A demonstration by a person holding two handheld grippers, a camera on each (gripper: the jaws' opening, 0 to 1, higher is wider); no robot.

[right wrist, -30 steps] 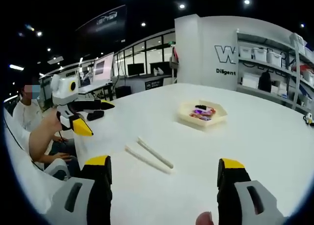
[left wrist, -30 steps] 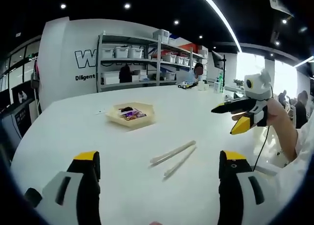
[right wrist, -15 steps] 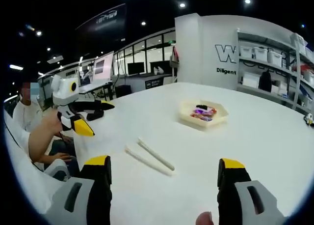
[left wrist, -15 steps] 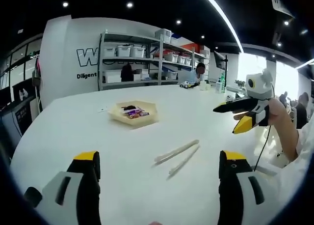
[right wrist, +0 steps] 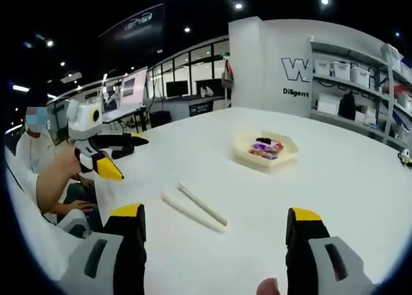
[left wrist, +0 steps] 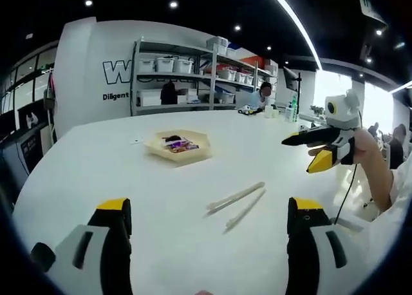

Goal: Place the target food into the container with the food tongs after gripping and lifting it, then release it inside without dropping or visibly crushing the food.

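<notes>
White tabletop (left wrist: 96,160) spreads under both my grippers. My left gripper (left wrist: 206,211) hovers above it with yellow-tipped jaws spread wide and empty; my right gripper (right wrist: 215,219) hangs the same way, jaws apart, gripping nothing. Between them, flat on the table, lie the pale cream food tongs (left wrist: 237,199), untouched. Farther off sits the shallow beige hexagonal tray (right wrist: 266,155) with dark and purple wrapped food (right wrist: 264,146) inside it, well apart from the tongs.
</notes>
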